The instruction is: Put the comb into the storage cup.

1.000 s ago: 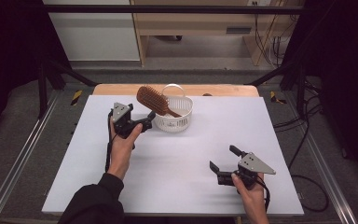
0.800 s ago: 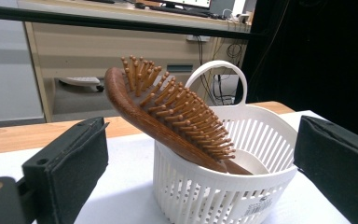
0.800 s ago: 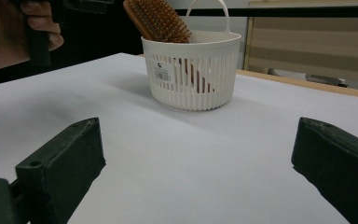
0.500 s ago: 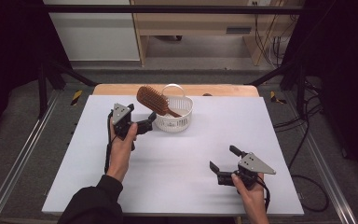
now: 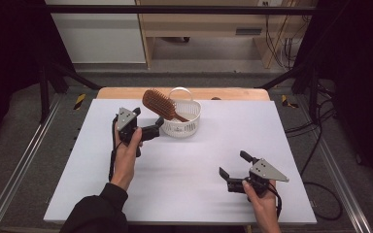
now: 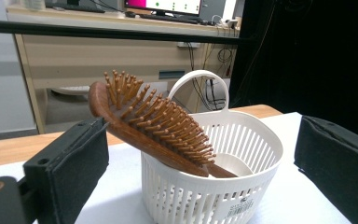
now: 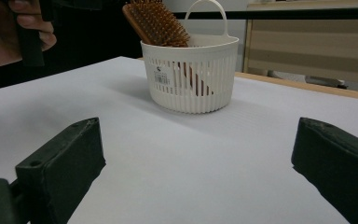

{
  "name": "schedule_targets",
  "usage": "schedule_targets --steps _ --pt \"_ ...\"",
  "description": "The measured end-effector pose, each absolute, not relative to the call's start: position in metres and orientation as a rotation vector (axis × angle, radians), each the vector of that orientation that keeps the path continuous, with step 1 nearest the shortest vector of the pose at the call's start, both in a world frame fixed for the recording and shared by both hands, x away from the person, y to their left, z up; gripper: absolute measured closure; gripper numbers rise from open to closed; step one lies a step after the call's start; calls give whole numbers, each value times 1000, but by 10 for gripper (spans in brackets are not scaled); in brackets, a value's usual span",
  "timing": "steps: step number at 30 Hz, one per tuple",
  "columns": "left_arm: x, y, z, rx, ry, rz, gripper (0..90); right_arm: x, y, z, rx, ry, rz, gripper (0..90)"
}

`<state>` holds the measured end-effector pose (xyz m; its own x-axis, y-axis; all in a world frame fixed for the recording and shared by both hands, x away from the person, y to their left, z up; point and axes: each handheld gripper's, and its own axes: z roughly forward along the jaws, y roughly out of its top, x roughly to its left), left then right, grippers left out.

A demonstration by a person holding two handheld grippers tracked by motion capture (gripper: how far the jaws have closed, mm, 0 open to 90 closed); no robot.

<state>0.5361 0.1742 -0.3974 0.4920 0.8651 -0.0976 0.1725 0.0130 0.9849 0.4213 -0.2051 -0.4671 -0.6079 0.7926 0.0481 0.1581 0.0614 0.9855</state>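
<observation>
Your left gripper (image 5: 156,129) sits just beside the white slotted plastic basket (image 5: 180,127), jaws spread wide and holding nothing. In the left gripper view the two black pads frame the basket, with the wooden paddle hairbrush (image 6: 156,133) straight ahead between them, though neither pad touches it. The brush stands handle-down inside the basket, its bristled head leaning out over the rim toward your left jaw, and the basket's looped handle rises behind it.

Compared with half a second ago, your left hand (image 5: 126,151) has barely shifted; the gripper has eased only slightly and the brush has not moved at all. That suggests you are pausing at the basket with the jaws lined up on the brush head, not yet closing. If the aim is to lift the brush out, the grasp is still to come: the head is the part within reach, just forward of and a little above your left pad.

Your right gripper (image 5: 235,175) rests well apart from the basket, near your side of the white table (image 5: 189,194), jaws also fully open and empty. It has stayed where it was. From its own view the basket (image 7: 189,77) stands far ahead, centred between the pads.
</observation>
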Motion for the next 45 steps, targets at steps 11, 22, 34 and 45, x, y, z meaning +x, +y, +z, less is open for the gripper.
schedule_targets --steps 11,22,34,45 --pt "526 170 -381 1498 895 719 30 421 -204 -467 959 1795 1593 28" --pt "516 178 -368 1496 868 703 29 421 -203 -468 961 1808 1587 28" --pt "503 200 -358 1493 861 717 26 421 -203 -467 958 1815 1580 28" --pt "492 227 -360 1484 882 738 23 421 -203 -467 955 1820 1575 27"
